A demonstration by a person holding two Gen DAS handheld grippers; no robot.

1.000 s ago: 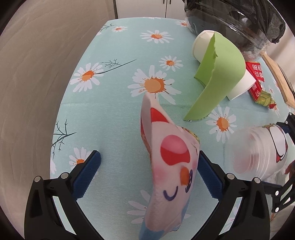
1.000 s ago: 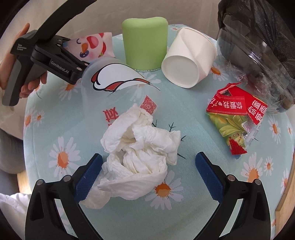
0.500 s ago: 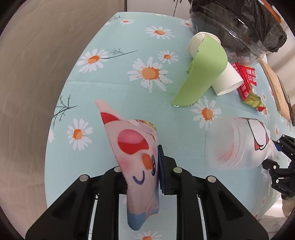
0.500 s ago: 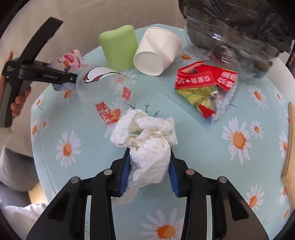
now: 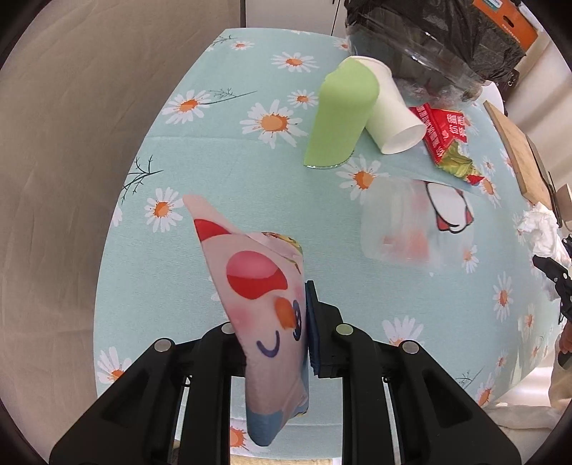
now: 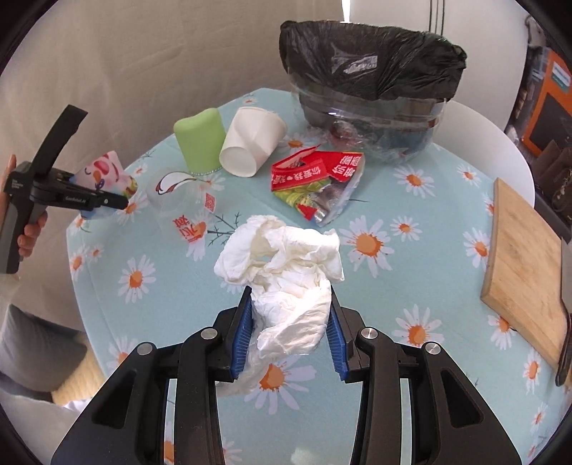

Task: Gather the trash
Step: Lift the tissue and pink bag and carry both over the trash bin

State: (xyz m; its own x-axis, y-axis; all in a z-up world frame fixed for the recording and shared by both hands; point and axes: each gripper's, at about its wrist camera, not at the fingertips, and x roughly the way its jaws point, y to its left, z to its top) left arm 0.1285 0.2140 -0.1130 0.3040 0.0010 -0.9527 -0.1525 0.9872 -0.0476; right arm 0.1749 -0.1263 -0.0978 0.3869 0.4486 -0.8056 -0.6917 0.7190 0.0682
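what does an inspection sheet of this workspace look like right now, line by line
surface: round table under a pale blue daisy cloth.
job's things: cartoon wrapper and crumpled tissue, both gripped; white paper cup on its side, clear plastic cup, red snack wrapper on the cloth; bin with black bag at the far edge.
clutter: green cup, wooden board.
grippers: left gripper shut on the cartoon wrapper; right gripper shut on the crumpled tissue.
cables: nothing seen.
surroundings: beige curtain, orange box.
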